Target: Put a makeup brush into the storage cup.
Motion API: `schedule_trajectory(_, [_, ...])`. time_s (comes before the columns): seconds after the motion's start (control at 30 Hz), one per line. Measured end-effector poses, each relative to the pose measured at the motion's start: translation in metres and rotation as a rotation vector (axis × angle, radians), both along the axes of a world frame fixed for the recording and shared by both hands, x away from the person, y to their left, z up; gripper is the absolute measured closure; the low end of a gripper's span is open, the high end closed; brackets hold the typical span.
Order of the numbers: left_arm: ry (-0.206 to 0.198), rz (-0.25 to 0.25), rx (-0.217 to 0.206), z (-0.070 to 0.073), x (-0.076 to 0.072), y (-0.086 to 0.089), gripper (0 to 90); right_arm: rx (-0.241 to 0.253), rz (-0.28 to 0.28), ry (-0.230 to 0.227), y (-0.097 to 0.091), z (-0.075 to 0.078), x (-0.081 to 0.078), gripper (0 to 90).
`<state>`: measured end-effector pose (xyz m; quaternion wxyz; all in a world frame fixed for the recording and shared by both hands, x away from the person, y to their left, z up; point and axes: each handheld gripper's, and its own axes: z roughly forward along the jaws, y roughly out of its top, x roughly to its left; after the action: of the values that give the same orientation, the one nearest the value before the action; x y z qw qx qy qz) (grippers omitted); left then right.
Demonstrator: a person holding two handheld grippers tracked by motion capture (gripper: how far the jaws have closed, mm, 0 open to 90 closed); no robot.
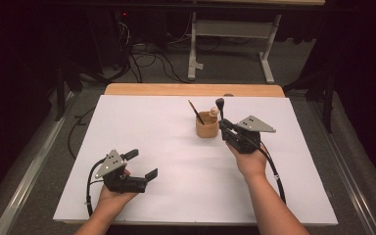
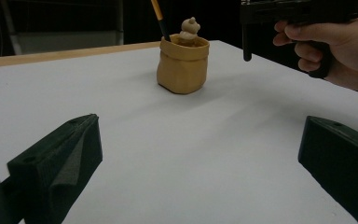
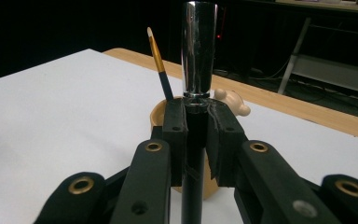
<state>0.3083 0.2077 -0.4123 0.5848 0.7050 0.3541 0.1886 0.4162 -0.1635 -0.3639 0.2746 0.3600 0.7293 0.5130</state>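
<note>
The right gripper [image 1: 223,126] was clenched on a brush [image 3: 198,56], a slim black handle with a shiny metal ferrule, pinched upright between the jaws, most likely so it could go straight down into the holder. That tan holder [image 1: 207,125] stood on the white tabletop [image 1: 166,137] just beside the right gripper, toward the far edge, its mouth facing up to take tools. In the left gripper view the brush [image 2: 246,44] hung vertical to the right of the holder [image 2: 182,65], its lower end above the tabletop and not yet over the rim.

Inside the holder leaned a pencil-like brush [image 3: 158,60], blue and gold with a pale tip, propped against the rim because the pot was too shallow to keep it straight. Beside it poked up a small cream knobbed piece [image 3: 232,101]; what it was I could not tell.

The left gripper [image 1: 144,164] sat near the front of the tabletop, jaws released wide and holding nothing, well apart from the holder, seemingly parked out of the way.

The count: two grippers, one holder, two things standing in it, one brush in hand.
</note>
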Motion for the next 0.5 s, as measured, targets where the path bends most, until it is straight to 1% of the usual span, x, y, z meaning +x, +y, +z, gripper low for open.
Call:
schedule_trajectory(0.13, [-0.001,0.001,-0.003,0.0,0.0,0.001,0.1,-0.011,-0.001,-0.005,0.003,0.001,0.006,81.2])
schedule_trajectory(0.2, [0.0,0.002,-0.004,0.0,0.0,0.001,0.2,-0.003,-0.003,-0.003,0.005,0.002,0.008,81.2])
schedule_trajectory(0.23, [0.001,0.001,-0.004,0.0,0.0,0.001,0.2,-0.01,-0.002,-0.005,0.006,0.002,0.01,81.2])
schedule_trajectory(0.27, [0.0,0.001,-0.005,0.0,0.0,0.001,0.2,-0.006,-0.007,0.002,0.006,0.002,0.01,81.2])
schedule_trajectory(0.37, [0.001,0.001,-0.006,0.0,0.0,0.001,0.1,-0.006,-0.002,-0.005,0.008,0.003,0.013,81.2])
schedule_trajectory(0.43, [0.002,0.0,-0.006,0.0,0.0,0.001,0.2,-0.002,-0.003,0.004,0.009,0.004,0.014,81.2])
schedule_trajectory(0.47, [0.001,0.0,-0.006,0.0,0.0,0.001,0.1,-0.013,0.0,-0.007,0.009,0.004,0.015,81.2])
schedule_trajectory(0.5, [0.001,-0.001,-0.008,0.0,0.0,0.001,0.1,-0.009,-0.002,-0.001,0.01,0.005,0.016,81.2])
